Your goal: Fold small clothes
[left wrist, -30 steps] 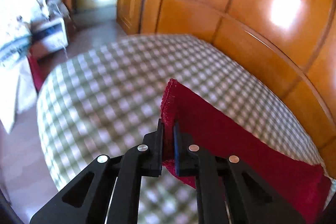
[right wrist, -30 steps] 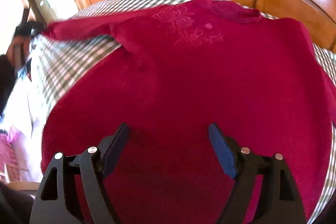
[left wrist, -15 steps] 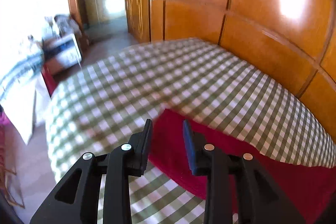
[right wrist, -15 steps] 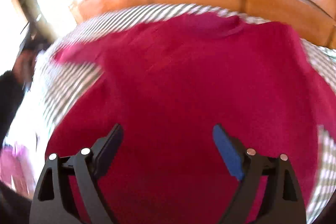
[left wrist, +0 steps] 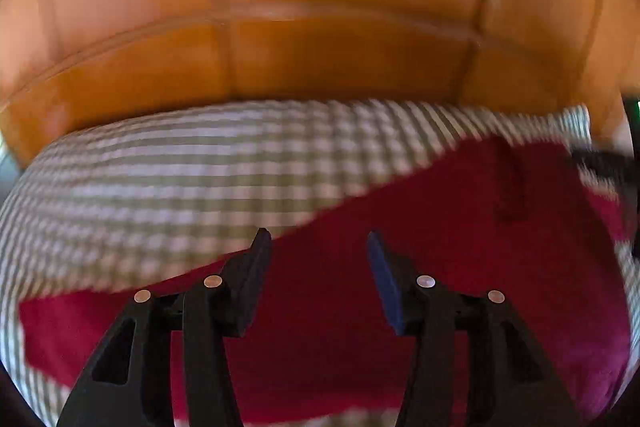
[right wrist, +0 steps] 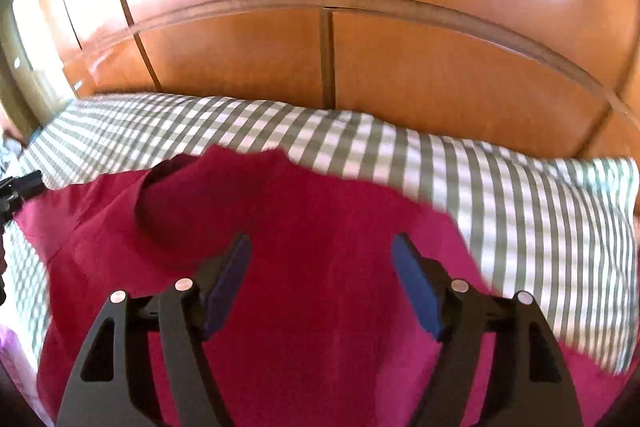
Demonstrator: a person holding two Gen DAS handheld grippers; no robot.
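A red sweater (right wrist: 312, 267) lies on the checked bed (right wrist: 500, 195). The left hand-held gripper (left wrist: 318, 247) is opening, the right hand-held gripper (right wrist: 320, 255) closing; both hover spread, pinching nothing.

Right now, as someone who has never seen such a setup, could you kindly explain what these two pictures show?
A person holds a two-finger gripper in each hand, with a fisheye camera on each looking along its fingers. One picture is from the left gripper, whose jaws are opening; the other from the right gripper, whose jaws are closing. Neither holds anything. Below both lies a red sweater, spread on a green-and-white checked bedcover. Behind stands an orange wooden headboard. Both pictures are somewhat blurred.
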